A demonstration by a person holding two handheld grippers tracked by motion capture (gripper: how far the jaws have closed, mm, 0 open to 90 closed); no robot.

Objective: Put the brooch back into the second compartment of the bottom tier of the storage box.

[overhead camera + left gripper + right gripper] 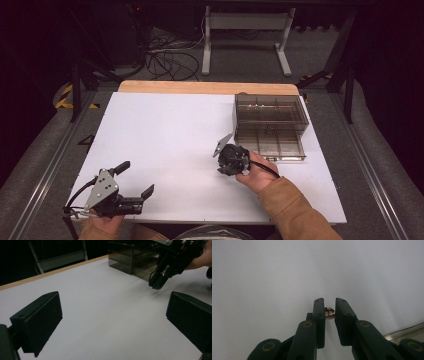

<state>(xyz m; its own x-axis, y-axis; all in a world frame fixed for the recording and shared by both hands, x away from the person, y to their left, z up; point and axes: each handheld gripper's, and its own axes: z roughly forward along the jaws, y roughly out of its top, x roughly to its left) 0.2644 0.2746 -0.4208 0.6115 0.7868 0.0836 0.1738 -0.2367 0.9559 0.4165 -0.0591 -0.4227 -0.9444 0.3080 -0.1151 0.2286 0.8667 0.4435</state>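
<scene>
White table [165,145], brown compartment box [270,125]

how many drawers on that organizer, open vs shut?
2. Upper drawer is shut in the organizer at the table's far right; lower drawer is pulled out toward the right gripper. No others visible.

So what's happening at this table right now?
A person works with two handheld grippers over a white table. The right gripper points down at the table, its fingers closed on a small brass-coloured metal piece, just in front of a clear drawer organiser whose lower drawer is pulled out. The left gripper rests open near the front edge.
</scene>
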